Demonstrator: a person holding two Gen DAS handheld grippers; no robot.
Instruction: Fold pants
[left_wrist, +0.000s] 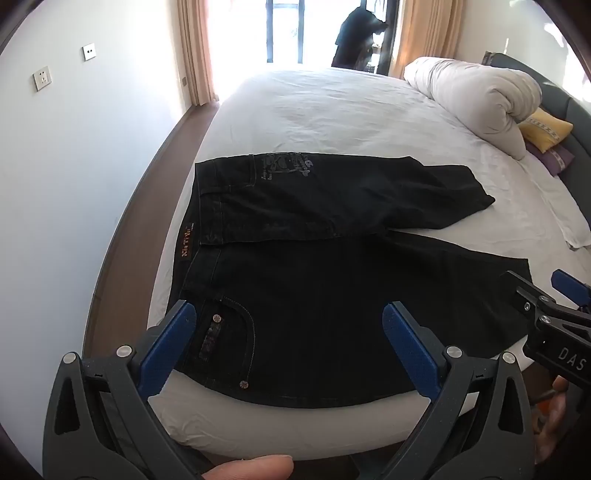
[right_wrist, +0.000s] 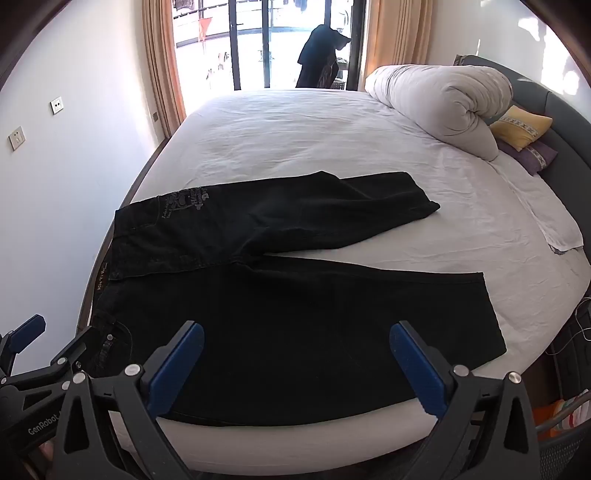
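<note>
Black denim pants (right_wrist: 295, 317) flat, legs splayed; waistband patch perhaps leather.

The left hand-held gripper (left_wrist: 288, 328) has its blue-padded fingers (left_wrist: 168, 345) spread wide, gripping nothing. The right hand-held gripper (right_wrist: 295, 350) is likewise spread wide and empty, just right of the left one, both near the scene's near edge.

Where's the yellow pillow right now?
Far right in both views: the yellow pillow sits by the headboard, tucked behind the rolled duvet.
</note>
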